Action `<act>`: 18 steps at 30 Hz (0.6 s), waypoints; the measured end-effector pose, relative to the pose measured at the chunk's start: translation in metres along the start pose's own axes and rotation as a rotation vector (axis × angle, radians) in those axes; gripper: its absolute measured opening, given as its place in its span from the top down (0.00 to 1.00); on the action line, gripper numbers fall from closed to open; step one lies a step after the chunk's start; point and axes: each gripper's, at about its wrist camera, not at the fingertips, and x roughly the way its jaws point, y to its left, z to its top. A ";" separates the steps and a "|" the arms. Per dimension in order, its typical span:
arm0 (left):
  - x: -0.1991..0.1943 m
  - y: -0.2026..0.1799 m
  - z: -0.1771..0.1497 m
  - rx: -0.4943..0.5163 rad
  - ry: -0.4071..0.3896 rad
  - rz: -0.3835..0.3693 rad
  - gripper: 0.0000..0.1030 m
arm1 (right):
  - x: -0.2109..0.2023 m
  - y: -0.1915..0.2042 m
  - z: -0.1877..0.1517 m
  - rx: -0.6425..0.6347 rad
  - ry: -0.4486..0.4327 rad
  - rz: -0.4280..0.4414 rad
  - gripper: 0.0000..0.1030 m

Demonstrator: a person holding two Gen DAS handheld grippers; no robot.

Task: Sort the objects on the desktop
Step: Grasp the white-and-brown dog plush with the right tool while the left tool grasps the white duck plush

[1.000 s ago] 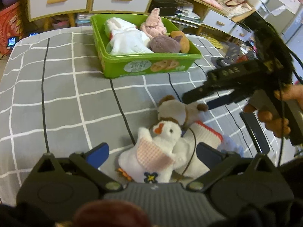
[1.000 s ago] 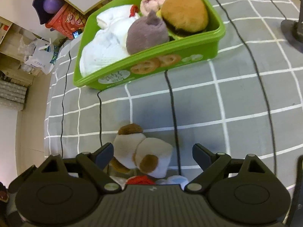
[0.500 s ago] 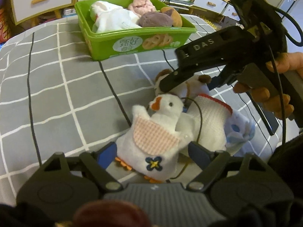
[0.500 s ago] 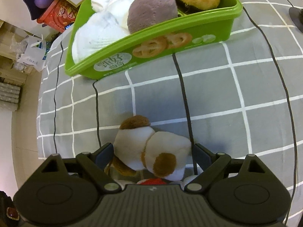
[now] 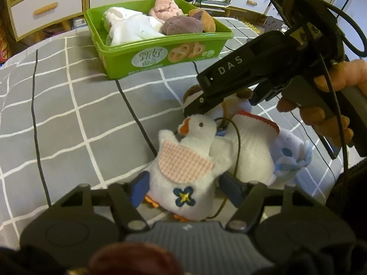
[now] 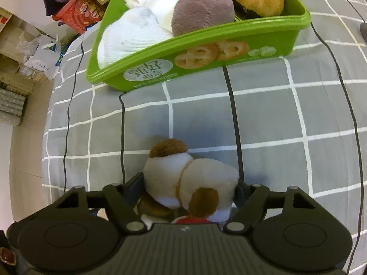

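Observation:
A white plush duck (image 5: 185, 167) with a pink checked bib and blue flower lies on the grey checked cloth. My left gripper (image 5: 183, 186) is shut on the duck's body. A white and brown plush dog (image 6: 190, 181) lies just behind the duck; it also shows in the left wrist view (image 5: 238, 98), mostly hidden. My right gripper (image 6: 190, 188) is shut on the dog and appears from the right in the left wrist view (image 5: 206, 100). A green bin (image 5: 160, 55) holds several plush toys at the back.
A white knitted toy with red trim (image 5: 250, 146) and a pale blue cloth toy (image 5: 291, 153) lie right of the duck. Black cables (image 6: 234, 114) run across the cloth. Drawers (image 5: 45, 6) stand behind the bed. The bin also shows in the right wrist view (image 6: 206, 55).
Both grippers have moved forward and down over their toys and closed: the left onto the duck, the right onto the dog. The bin looms nearer in both views.

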 end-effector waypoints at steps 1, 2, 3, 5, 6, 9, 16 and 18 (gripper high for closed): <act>0.000 0.000 0.000 -0.001 0.000 0.007 0.43 | 0.000 0.000 0.000 0.000 -0.003 -0.002 0.27; 0.000 0.001 0.000 -0.007 -0.001 0.008 0.43 | -0.001 0.000 0.000 -0.001 -0.004 -0.004 0.27; 0.000 0.003 0.000 -0.013 -0.002 0.005 0.43 | -0.002 0.000 0.000 -0.003 -0.007 -0.007 0.27; -0.002 0.004 0.001 -0.021 -0.007 0.004 0.45 | -0.004 0.000 0.001 -0.007 -0.017 -0.012 0.27; -0.003 0.005 0.001 -0.025 -0.011 0.006 0.45 | -0.006 -0.001 0.002 -0.005 -0.021 -0.011 0.27; -0.006 0.008 0.004 -0.040 -0.025 0.020 0.45 | -0.011 -0.005 0.005 0.009 -0.036 -0.006 0.27; -0.017 0.020 0.009 -0.095 -0.071 0.039 0.45 | -0.024 -0.016 0.013 0.048 -0.064 0.012 0.27; -0.020 0.022 0.011 -0.109 -0.083 0.042 0.45 | -0.027 -0.019 0.015 0.056 -0.073 0.016 0.27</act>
